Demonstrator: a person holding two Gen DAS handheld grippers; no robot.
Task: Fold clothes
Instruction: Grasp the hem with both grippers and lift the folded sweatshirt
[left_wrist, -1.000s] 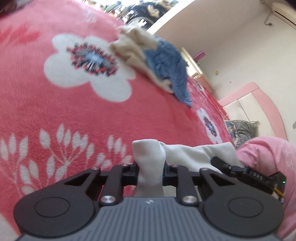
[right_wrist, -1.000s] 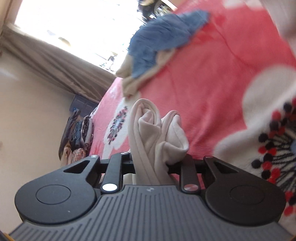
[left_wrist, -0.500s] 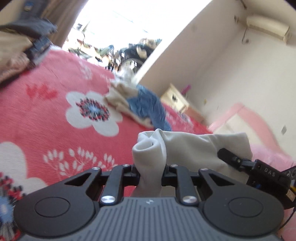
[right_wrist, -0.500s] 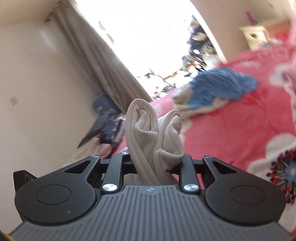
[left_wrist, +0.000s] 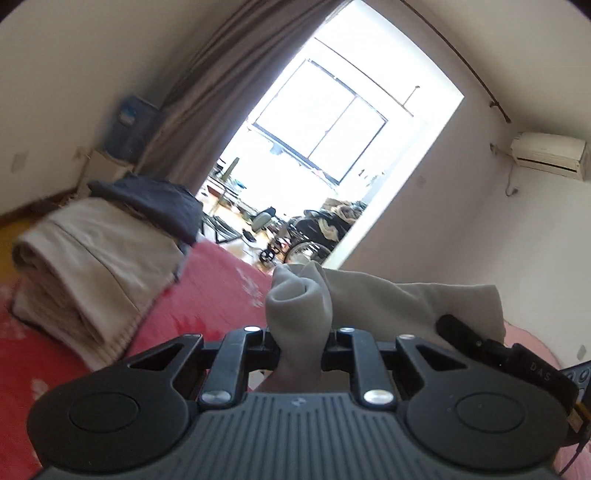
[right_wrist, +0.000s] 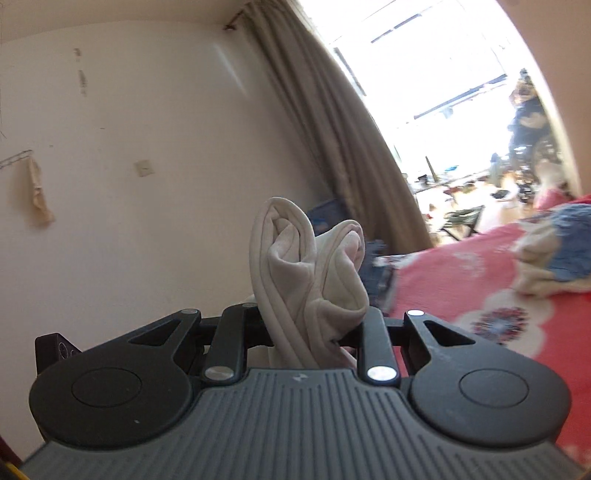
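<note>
**Pale garment lifted clear, fold not yet made**

At the bottom centre of each wrist view, the left gripper (left_wrist: 301, 334) and the right gripper (right_wrist: 314, 325) are each pinching a bunched edge of the cream-grey soft cotton garment (left_wrist: 388, 299), which is hanging between them above the red flower-printed bed cover (left_wrist: 221, 295). Judging from this, folding is only beginning; laying out and creasing remain. Farther off, a folded beige stack (left_wrist: 85, 258) is sitting at left, and a blue-and-cream heap (right_wrist: 557, 251) at right, leaving open cover between.
</note>
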